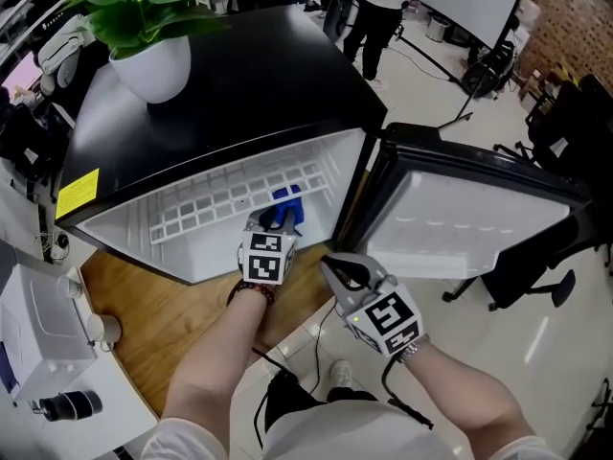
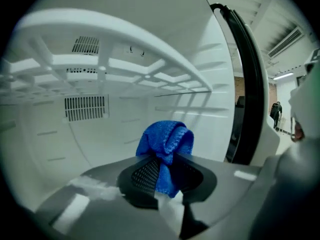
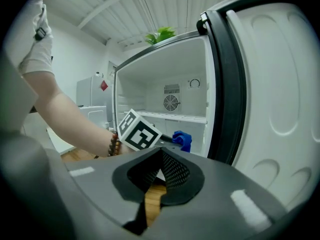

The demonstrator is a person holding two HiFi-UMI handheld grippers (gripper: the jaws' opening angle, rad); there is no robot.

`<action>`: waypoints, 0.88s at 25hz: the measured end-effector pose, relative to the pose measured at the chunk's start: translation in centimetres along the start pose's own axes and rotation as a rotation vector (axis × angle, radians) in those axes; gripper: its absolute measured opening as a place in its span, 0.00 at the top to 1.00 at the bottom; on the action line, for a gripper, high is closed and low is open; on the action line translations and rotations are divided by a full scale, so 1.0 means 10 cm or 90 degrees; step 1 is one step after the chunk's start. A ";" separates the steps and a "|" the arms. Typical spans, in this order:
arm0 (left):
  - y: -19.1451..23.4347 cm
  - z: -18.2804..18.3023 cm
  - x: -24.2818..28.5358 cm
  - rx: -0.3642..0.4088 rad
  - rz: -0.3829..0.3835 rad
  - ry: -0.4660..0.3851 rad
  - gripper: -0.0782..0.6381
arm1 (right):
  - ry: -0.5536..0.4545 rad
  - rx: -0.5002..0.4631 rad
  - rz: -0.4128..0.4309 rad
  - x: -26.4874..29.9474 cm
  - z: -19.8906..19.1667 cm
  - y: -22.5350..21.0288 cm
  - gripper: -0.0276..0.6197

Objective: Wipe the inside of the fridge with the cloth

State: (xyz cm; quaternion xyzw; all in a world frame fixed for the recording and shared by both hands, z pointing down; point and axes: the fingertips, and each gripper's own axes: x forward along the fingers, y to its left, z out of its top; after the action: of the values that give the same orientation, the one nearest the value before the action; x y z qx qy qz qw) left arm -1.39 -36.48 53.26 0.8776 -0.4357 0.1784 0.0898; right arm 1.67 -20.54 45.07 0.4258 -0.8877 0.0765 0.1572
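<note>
Head view: a small fridge with a black top and a white inside (image 1: 239, 94) stands with its one white-lined door (image 1: 460, 218) swung open. The left gripper (image 1: 273, 220) reaches into the fridge mouth, pinching one blue microfibre cloth (image 1: 285, 204) just under the fridge's single white grid shelf (image 1: 230, 199). The right gripper (image 1: 337, 271) waits outside the fridge, near the hinge side of the opening. One green plant in a white pot (image 1: 153, 65) sits on the fridge top. Left gripper view: the jaws clamp the bunched cloth, which pokes up between them inside the fridge, below the shelf; it appears apart from the back wall, where one slotted vent (image 2: 85, 107) shows. Right gripper view: its jaws are pressed together on nothing, looking from outside into the fridge at the cloth and one round fan grille (image 3: 171, 103) on the back wall. By these views the door is open and the cloth is in hand and inside, but no wiping contact shows, so the walls, shelf and floor of the fridge seem left to do. Two grippers in all.
</note>
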 end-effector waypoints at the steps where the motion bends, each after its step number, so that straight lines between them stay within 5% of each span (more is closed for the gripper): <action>1: 0.02 -0.03 0.07 -0.001 0.003 0.005 0.80 | -0.001 0.000 0.001 0.00 0.00 0.00 0.95; 15: 0.28 0.00 0.68 -0.020 0.047 0.010 0.80 | -0.001 0.016 0.006 0.02 -0.02 -0.03 0.95; 22: 0.24 0.04 0.84 -0.035 0.024 -0.001 0.80 | 0.005 0.022 -0.004 -0.02 -0.10 -0.10 0.95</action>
State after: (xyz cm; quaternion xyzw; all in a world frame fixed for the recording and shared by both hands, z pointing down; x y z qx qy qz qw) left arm 1.46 -44.20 56.15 0.8668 -0.4566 0.1676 0.1102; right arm 2.72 -20.76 45.91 0.4313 -0.8841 0.0932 0.1539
